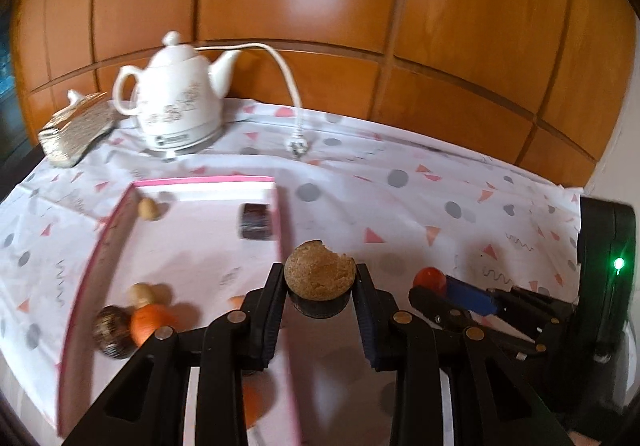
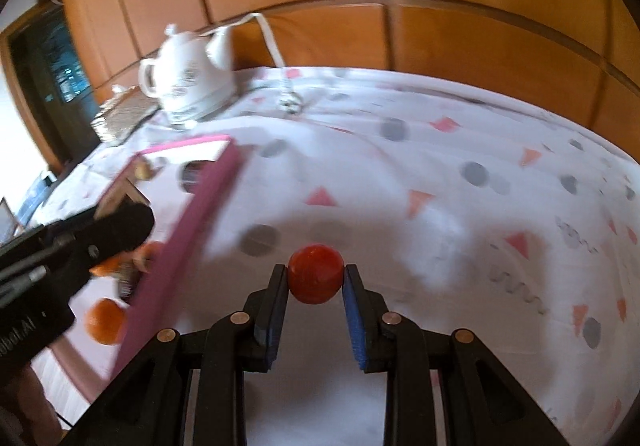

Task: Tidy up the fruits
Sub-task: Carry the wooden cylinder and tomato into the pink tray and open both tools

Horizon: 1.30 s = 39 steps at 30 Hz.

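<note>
Transport step, I judge: left gripper (image 1: pixel 320 278) pinches a brown muffin-like piece (image 1: pixel 320 272) above the pink tray's (image 1: pixel 286 278) right wall; right gripper (image 2: pixel 316 280) clamps a red fruit (image 2: pixel 316 273) over the tablecloth (image 2: pixel 440 174) beside that wall; next, carry both inside and release

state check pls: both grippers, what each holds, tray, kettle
left gripper: jaws shut on brown muffin, held near tray's right wall
right gripper: jaws shut on red fruit, outside tray
pink tray: open, several items inside
white kettle: upright, lid on, unplugged

orange (image 1: pixel 250 406) half hidden, teapot (image 2: pixel 188 80) blurred
</note>
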{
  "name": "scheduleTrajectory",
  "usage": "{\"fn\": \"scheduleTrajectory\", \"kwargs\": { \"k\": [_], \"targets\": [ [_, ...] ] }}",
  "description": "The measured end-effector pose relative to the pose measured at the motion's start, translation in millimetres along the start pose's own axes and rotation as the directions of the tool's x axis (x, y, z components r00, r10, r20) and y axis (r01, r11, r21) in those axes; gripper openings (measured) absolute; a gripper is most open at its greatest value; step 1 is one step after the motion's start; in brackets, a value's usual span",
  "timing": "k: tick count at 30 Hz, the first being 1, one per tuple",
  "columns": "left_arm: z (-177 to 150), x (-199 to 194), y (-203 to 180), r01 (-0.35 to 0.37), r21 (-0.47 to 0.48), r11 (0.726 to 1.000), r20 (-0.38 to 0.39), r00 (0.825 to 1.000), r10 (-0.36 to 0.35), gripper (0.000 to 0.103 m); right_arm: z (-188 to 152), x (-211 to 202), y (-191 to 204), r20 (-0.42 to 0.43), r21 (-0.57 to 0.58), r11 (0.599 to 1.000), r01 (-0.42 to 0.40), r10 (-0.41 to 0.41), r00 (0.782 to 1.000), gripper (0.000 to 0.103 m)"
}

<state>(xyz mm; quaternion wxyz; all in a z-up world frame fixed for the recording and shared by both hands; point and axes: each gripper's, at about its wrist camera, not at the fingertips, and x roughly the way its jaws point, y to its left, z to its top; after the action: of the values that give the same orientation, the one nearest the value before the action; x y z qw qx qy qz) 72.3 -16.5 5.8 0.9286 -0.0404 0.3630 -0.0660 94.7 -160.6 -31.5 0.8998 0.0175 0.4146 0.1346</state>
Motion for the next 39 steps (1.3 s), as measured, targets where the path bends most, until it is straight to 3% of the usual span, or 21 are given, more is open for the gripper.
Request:
{"fn": "scheduleTrajectory", "kwargs": {
  "k": [10, 22, 33, 39],
  "targets": [
    [-15, -27, 64, -0.077, -0.089, 0.993, 0.029, 0.996, 0.080, 0.033, 23, 6, 70, -0.014, -0.114, 0.984, -0.135, 0.134, 0.991, 0.027],
    [-31, -31, 107, -0.134, -0.163, 0.978, 0.010, 0.990, 0.137, 0.034, 34, 29, 130, -0.067, -0.191, 0.963, -0.191, 0.182, 0.981, 0.027],
    [-36, -27, 113, -0.178, -0.186, 0.966, -0.012, 0.984, 0.178, 0.034, 41, 47, 142, -0.107, -0.148, 0.963, -0.224, 0.210, 0.972, 0.030],
    [-37, -30, 113, -0.184, -0.198, 0.963, -0.004, 0.982, 0.187, 0.045, 36, 46, 139, -0.104, -0.125, 0.965, -0.232, 0.220, 0.970, 0.031]
  ]
}}
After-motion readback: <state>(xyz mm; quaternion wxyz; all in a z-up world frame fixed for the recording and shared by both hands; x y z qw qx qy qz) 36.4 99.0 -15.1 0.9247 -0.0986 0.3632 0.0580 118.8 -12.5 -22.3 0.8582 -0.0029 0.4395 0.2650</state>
